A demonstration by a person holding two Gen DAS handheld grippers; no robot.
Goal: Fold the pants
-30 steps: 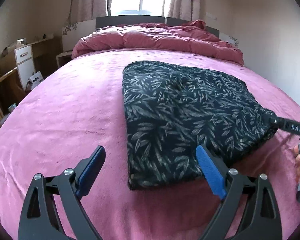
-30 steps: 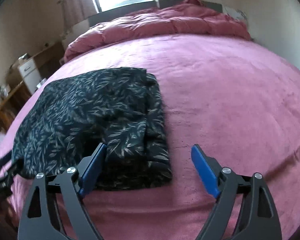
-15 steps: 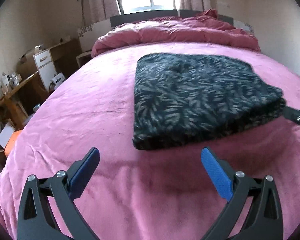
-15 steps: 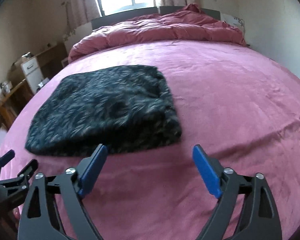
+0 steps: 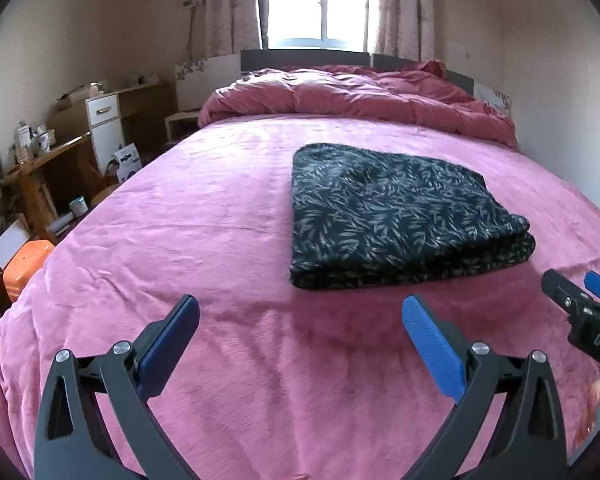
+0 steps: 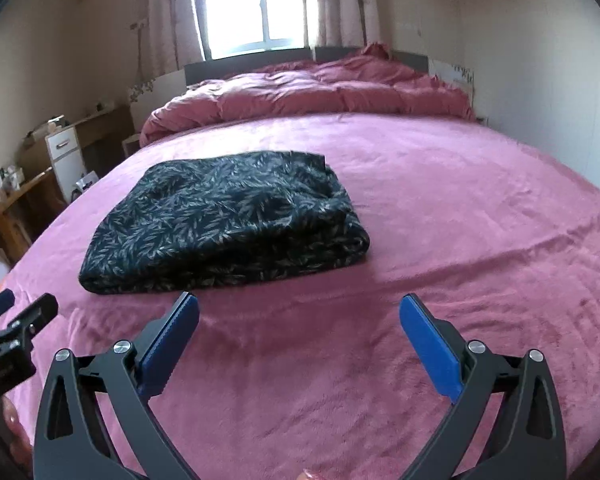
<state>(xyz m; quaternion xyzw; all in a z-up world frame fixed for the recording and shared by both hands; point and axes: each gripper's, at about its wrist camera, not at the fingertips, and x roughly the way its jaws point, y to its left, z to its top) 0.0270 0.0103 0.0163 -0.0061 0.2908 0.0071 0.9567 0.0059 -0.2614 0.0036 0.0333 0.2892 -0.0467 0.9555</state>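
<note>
Nearest in the left wrist view, the left gripper [image 5: 300,322] hangs over bare pink bedspread [image 5: 204,248], its blue-padded jaws spread wide with only blanket between them. The right gripper [image 6: 299,320] is the same in its own view: its jaws have just been opening and now stand wide apart, gripping nothing.

The folded pants [image 5: 396,216] lie flat on the bedspread, clear of both claws. From the left gripper they sit at about one o'clock, a little beyond the fingertips; the right gripper's tip [image 5: 580,308] shows at three o'clock. From the right gripper the pants [image 6: 228,224] lie at about eleven o'clock, their near folded edge just past the left blue pad [image 6: 168,350].

The bundle is a dark leaf-print rectangle in stacked layers. Its long axis runs across the bed, roughly nine to three o'clock, with the thick folded edge facing the grippers.

Farther off, at twelve o'clock, a bunched pink duvet [image 5: 352,100] lies under the window [image 5: 320,4].
</note>
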